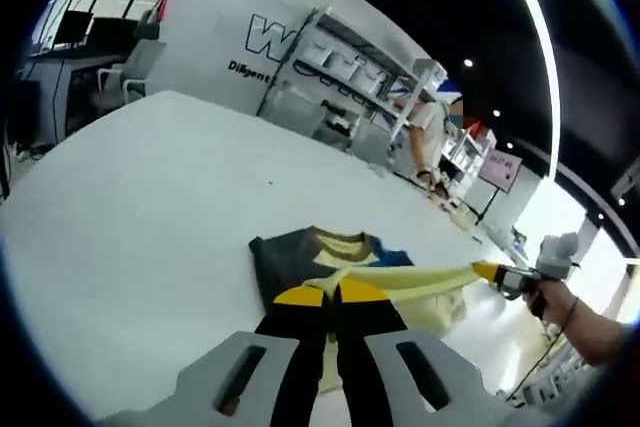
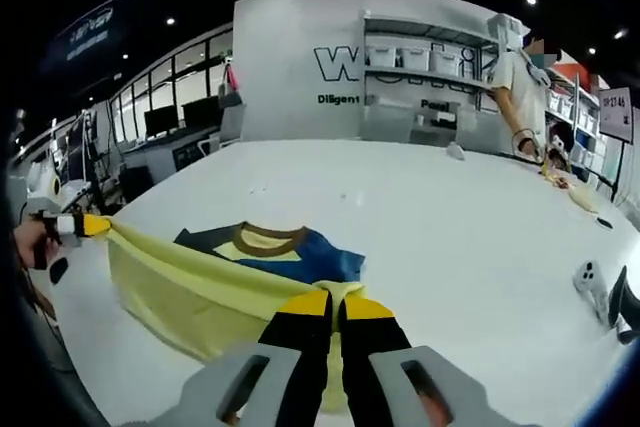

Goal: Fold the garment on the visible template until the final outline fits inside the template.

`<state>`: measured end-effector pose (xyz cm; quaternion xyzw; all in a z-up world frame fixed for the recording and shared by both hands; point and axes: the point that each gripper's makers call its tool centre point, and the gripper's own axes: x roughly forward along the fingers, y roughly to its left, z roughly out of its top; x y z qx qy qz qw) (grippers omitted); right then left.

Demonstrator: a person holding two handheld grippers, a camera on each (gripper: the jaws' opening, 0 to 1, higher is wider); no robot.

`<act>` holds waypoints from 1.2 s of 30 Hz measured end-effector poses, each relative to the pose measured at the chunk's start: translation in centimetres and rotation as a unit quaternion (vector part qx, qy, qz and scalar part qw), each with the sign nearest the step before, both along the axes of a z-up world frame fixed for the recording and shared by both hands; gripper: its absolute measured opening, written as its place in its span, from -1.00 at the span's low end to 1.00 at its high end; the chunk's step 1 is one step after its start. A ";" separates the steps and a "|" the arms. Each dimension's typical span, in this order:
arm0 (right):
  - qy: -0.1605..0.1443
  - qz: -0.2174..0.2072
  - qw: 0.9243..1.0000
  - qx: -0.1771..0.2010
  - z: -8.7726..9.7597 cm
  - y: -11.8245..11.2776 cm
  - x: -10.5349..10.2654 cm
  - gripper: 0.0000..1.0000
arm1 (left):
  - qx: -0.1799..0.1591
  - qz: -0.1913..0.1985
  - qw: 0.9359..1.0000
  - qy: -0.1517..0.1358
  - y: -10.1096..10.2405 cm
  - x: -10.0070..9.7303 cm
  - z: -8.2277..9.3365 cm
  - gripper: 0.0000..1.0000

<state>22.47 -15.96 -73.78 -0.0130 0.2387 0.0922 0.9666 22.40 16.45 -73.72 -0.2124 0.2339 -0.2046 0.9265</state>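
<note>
A T-shirt (image 1: pixel 290 262) with a pale yellow body, dark blue sleeves and a brown collar (image 2: pixel 268 237) lies on the white table (image 1: pixel 150 207). Its lower part is lifted into a taut yellow fold (image 2: pixel 190 287) stretched between both grippers. In the left gripper view, my left gripper (image 1: pixel 331 294) is shut on the yellow fabric, and the right gripper (image 1: pixel 497 273) pinches the far end of the fold at the right, held by a hand. In the right gripper view, my right gripper (image 2: pixel 335 304) is shut on the fabric, with the left gripper (image 2: pixel 90 225) clamped on the other corner.
A person (image 2: pixel 520 87) stands at the table's far side by white shelves (image 2: pixel 430 57). A small grey device (image 2: pixel 592 285) lies on the table at the right. Desks and chairs (image 1: pixel 130 67) stand beyond the table's far left edge.
</note>
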 end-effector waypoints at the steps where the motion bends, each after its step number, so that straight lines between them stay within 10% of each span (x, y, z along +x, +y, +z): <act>1: -0.004 0.000 1.000 -0.012 0.1 0.0 0.5 -1.00 | -0.001 -0.004 1.000 -0.001 -0.1 0.1 0.0 -1.00; 3: -0.015 0.026 0.998 -0.058 0.3 -0.1 1.6 -1.00 | 0.011 -0.009 1.000 -0.005 -0.3 0.6 0.0 -1.00; 18: -0.018 0.006 0.999 -0.051 -0.1 0.0 5.6 -1.00 | 0.095 -0.043 0.994 -0.034 -0.6 4.4 -0.2 -1.00; 36: -0.006 0.058 0.987 -0.149 -3.6 -0.2 12.4 -1.00 | 0.140 -0.061 0.988 0.004 -0.7 10.0 -4.2 -1.00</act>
